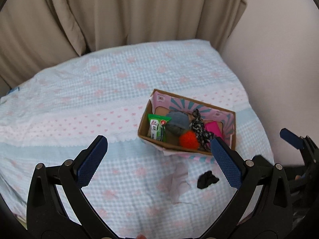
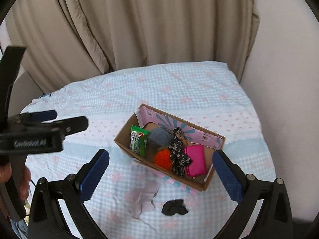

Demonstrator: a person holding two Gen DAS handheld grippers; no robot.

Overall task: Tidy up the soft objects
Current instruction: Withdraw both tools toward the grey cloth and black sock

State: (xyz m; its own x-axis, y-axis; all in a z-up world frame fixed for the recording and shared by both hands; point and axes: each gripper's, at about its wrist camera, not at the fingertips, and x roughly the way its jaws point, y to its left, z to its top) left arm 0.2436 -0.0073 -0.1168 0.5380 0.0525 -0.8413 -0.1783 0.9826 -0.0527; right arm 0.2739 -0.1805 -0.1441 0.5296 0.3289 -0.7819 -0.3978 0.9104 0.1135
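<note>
A cardboard box (image 1: pixel 143 123) (image 2: pixel 121 139) stands on the bed. It holds a green wipes pack (image 1: pixel 157 128) (image 2: pixel 138 141), a grey-blue soft ball (image 1: pixel 177 123) (image 2: pixel 159 137), an orange knit ball (image 1: pixel 189 140) (image 2: pixel 162 158), a black patterned scrunchie (image 1: pixel 200 128) (image 2: pixel 177 152) and a pink pouch (image 1: pixel 214 128) (image 2: pixel 194 162). A black scrunchie (image 1: pixel 207 179) (image 2: pixel 174 207) and a pale lilac cloth (image 1: pixel 180 181) (image 2: pixel 144 198) lie on the cover in front of the box. My left gripper (image 1: pixel 159 159) is open and empty. My right gripper (image 2: pixel 160 173) is open and empty above the box's near edge.
The bed cover (image 1: pixel 89 99) (image 2: pixel 179 91) is pale blue check with pink bows. Beige curtains (image 1: pixel 119 10) (image 2: pixel 139 20) hang behind, and a white wall (image 1: pixel 279 49) (image 2: pixel 289 59) is at right. The other gripper shows at each view's edge (image 1: pixel 299 141) (image 2: pixel 39 131).
</note>
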